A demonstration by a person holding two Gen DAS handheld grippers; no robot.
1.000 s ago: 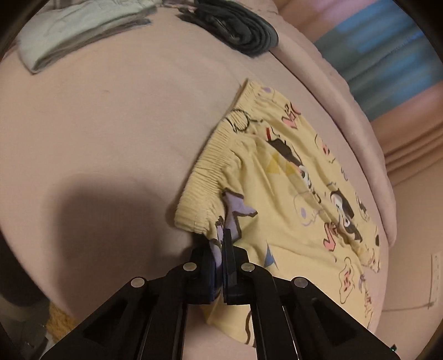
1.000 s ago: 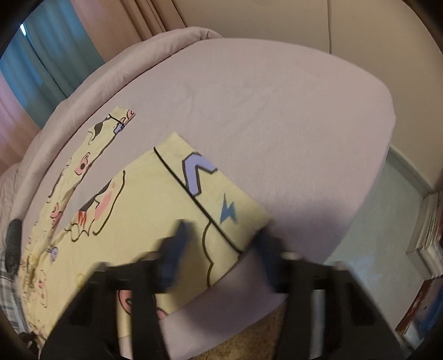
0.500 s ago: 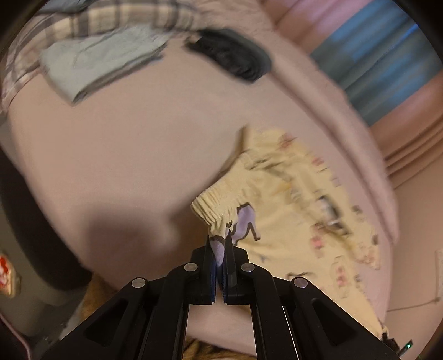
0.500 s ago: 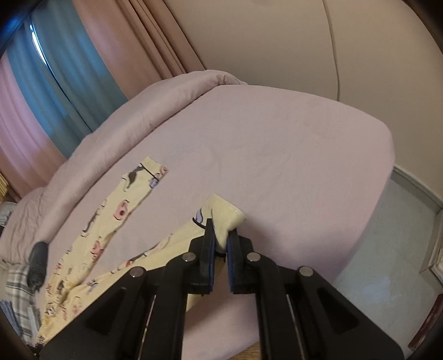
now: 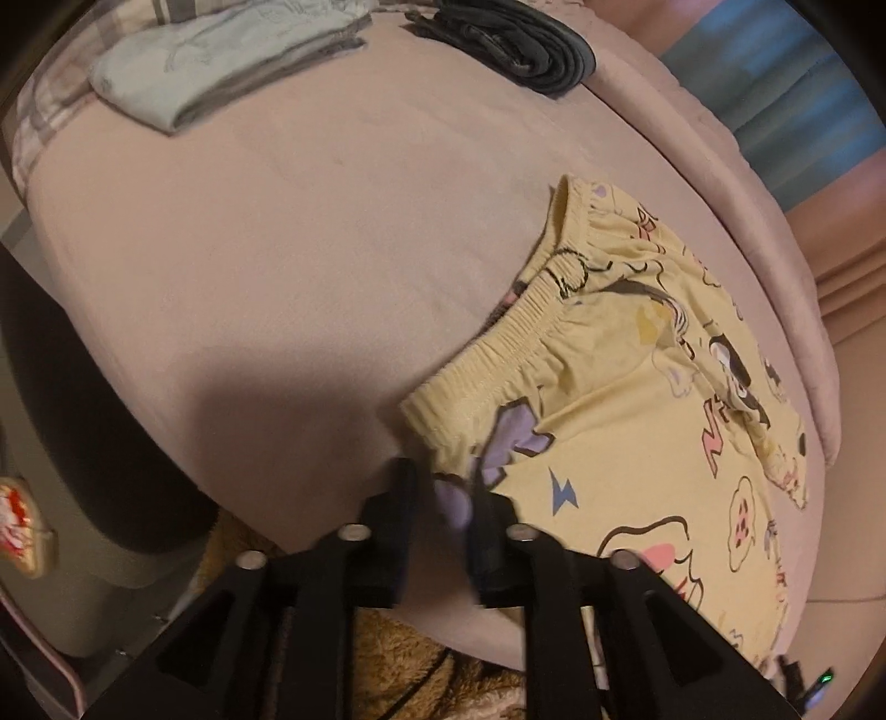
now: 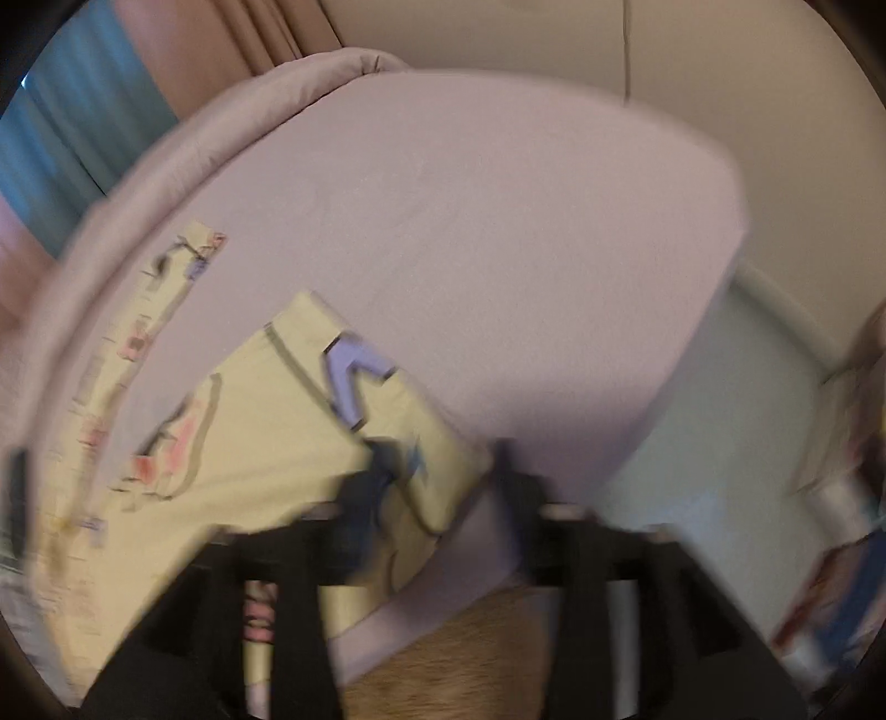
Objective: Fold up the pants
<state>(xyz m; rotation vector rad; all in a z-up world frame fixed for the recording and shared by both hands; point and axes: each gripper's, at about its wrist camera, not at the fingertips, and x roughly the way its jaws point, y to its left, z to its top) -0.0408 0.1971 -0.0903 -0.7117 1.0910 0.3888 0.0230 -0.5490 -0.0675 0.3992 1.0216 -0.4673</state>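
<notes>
The yellow printed pants [image 5: 637, 421] lie flat on the pink bed [image 5: 310, 266], waistband [image 5: 498, 354] toward the left tool [image 5: 440, 498], a leg hem [image 6: 387, 399] under the right tool [image 6: 443, 476]. Both tools have just been opening: the left stands slightly apart with cloth loose between its jaws, the right wide apart, gripping nothing. The thin cotton looks light, limp and easily rumpled, best pinched at the elastic waistband corner and the hem.

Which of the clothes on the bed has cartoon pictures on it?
The yellow pants, lying nearest the left gripper. The folded pale green garment and the dark one are plain.
</notes>
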